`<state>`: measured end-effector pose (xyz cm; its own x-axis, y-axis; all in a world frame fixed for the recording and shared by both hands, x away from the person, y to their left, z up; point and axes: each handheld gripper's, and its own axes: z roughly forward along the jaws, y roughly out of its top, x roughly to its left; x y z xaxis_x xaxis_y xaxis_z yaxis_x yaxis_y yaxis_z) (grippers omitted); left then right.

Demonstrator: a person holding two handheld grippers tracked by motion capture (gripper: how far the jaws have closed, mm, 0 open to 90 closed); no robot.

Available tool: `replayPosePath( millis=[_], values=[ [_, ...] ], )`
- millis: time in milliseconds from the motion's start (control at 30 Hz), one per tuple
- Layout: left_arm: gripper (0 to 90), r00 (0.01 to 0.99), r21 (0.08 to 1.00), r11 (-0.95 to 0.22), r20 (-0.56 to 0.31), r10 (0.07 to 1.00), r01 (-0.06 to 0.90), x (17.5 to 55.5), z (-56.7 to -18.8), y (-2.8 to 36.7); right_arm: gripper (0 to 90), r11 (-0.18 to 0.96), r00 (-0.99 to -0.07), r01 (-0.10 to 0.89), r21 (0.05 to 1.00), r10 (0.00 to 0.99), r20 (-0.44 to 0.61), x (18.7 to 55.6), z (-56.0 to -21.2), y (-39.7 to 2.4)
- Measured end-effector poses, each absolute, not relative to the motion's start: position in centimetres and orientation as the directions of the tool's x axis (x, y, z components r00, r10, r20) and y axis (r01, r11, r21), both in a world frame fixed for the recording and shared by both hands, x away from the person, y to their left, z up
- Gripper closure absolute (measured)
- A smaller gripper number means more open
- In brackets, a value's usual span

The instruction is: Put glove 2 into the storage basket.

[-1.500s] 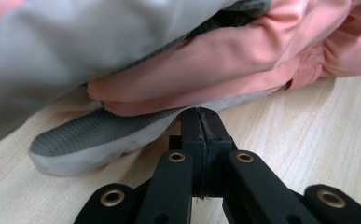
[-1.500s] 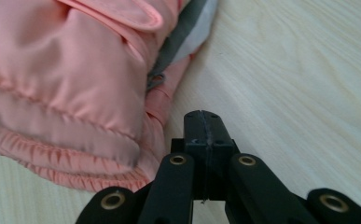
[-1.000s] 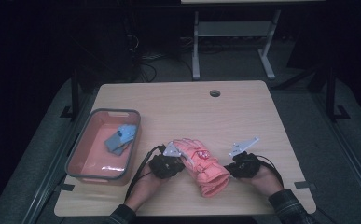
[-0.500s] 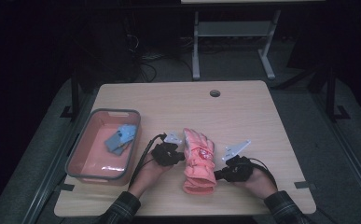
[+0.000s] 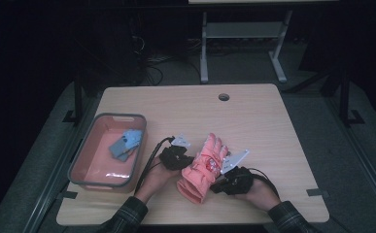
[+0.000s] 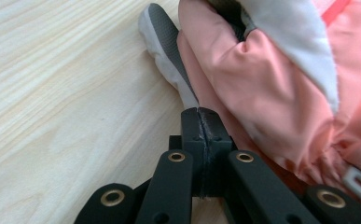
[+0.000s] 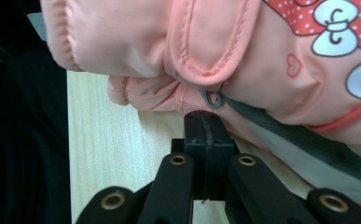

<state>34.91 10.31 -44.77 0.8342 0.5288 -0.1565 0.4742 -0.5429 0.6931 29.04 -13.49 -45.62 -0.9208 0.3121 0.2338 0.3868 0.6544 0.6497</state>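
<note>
Centrally on the pale wooden table [image 5: 253, 111], over grey carpet in a dark room, the pink glove [image 5: 202, 167] lies between left gripper [image 5: 175, 158] and right gripper [image 5: 229, 180], each with jaws pressed together at its edge.

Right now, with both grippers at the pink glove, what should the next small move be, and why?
Probably lift the pink glove a little and carry it left toward the pink bin. The left gripper and the right gripper both stand shut against the glove's edges, one on each side, though whether fabric is pinched is unclear. The bin already holds blue items, so the glove likely joins them.
</note>
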Motion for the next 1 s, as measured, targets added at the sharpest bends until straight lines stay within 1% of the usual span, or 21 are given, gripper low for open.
replayPosePath(
  millis=[67,100,233,300,367,500,700,867,1000],
  values=[
    [89.3,0.832,0.695,-0.542,-0.149,0.534,0.472,34.9,-44.6,10.6,89.9,0.643,-0.922,0.382,0.663,0.316,0.225,29.1,-45.4,-13.9],
    [88.8,0.828,0.699,-0.534,-0.152,0.539,0.476,34.9,-44.5,10.7,89.9,0.63,-0.912,0.404,0.663,0.334,0.238,28.9,-45.0,-14.2],
    [82.8,0.81,0.702,-0.511,-0.161,0.564,0.496,34.7,-43.6,11.5,89.9,0.581,-0.899,0.418,0.698,0.376,0.226,29.1,-43.7,-15.8],
    [76.1,0.799,0.705,-0.507,-0.143,0.583,0.496,34.6,-43.0,11.8,89.9,0.55,-0.889,0.427,0.718,0.401,0.221,29.2,-42.9,-16.4],
    [72.5,0.791,0.714,-0.492,-0.142,0.595,0.498,34.6,-42.3,12.1,89.9,0.522,-0.877,0.436,0.733,0.43,0.215,29.4,-42.2,-16.9],
    [61.8,0.774,0.73,-0.456,-0.156,0.614,0.509,34.5,-41.1,12.5,89.9,0.487,-0.86,0.441,0.754,0.469,0.2,30.0,-41.4,-17.2],
    [42.6,0.787,0.74,-0.45,-0.171,0.593,0.5,34.4,-39.8,12.9,89.9,0.451,-0.842,0.449,0.771,0.502,0.197,31.0,-40.9,-16.9],
    [32.1,0.799,0.751,-0.444,-0.181,0.573,0.489,34.1,-39.3,13.1,89.9,0.456,-0.83,0.466,0.759,0.523,0.195,31.6,-41.5,-16.2],
    [27.4,0.806,0.759,-0.441,-0.183,0.563,0.48,33.9,-38.9,13.0,90.0,0.471,-0.823,0.48,0.74,0.535,0.193,32.0,-42.3,-15.7]
  ],
)
